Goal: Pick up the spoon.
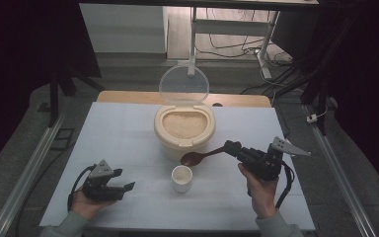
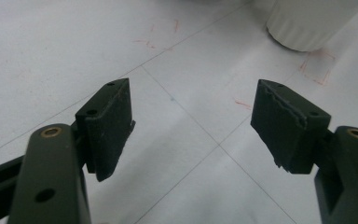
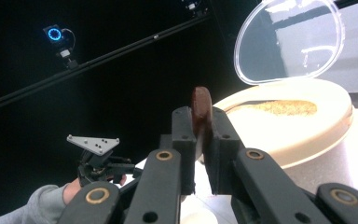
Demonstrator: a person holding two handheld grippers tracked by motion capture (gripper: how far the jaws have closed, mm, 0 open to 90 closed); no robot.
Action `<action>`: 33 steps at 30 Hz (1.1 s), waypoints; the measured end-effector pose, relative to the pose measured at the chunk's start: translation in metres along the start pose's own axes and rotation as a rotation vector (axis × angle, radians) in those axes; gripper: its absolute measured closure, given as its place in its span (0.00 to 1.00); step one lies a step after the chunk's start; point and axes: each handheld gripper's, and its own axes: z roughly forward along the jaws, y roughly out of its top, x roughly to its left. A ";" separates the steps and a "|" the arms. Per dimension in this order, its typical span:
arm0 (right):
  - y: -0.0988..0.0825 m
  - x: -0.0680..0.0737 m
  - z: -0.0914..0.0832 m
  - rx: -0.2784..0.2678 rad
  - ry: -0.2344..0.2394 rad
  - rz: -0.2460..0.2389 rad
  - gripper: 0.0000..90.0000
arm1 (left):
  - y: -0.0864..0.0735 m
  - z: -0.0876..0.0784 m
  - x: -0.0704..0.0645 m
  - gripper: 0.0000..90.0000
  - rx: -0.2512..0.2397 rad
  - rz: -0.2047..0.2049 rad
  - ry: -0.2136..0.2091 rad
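The counter (image 1: 128,128), covered white, carries three things, taken here from largest to smallest.

One rice container (image 1: 184,129) stands at the far middle, its clear lid (image 1: 183,85) hinged up and back; the rice inside reaches close to the rim. Opening is therefore done.

One brown spoon (image 1: 200,156) is held level above the counter, between the container and the cup, its bowl pointing left and hanging just above and beyond the cup's far rim. Whether the bowl carries rice cannot be told.

One small white cup (image 1: 181,178) stands near the middle, just in front of the container. Its inside looks pale; I cannot tell whether any rice has gone in.

Grippers: two. The right gripper (image 3: 199,140) is clamped on the spoon's handle, which stands edge-on between the pads. The left gripper (image 2: 193,126) rests low at the near left, well apart from the cup, jaws spread with nothing between them.

Judgement: the scooping of rice from container to cup is under way, at an early to middle stage. Left to do: fill the cup, set the spoon down, probably close the lid.
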 end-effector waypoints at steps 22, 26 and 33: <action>0.033 0.000 0.002 -0.080 -0.024 -0.018 0.92 | 0.001 0.003 0.000 0.29 0.016 -0.001 -0.009; 0.039 -0.004 0.005 -0.090 -0.036 -0.013 0.92 | 0.001 0.003 0.001 0.29 0.018 -0.003 -0.009; 0.053 -0.013 0.009 -0.095 -0.093 -0.030 0.92 | 0.001 0.003 0.000 0.29 0.019 0.000 -0.009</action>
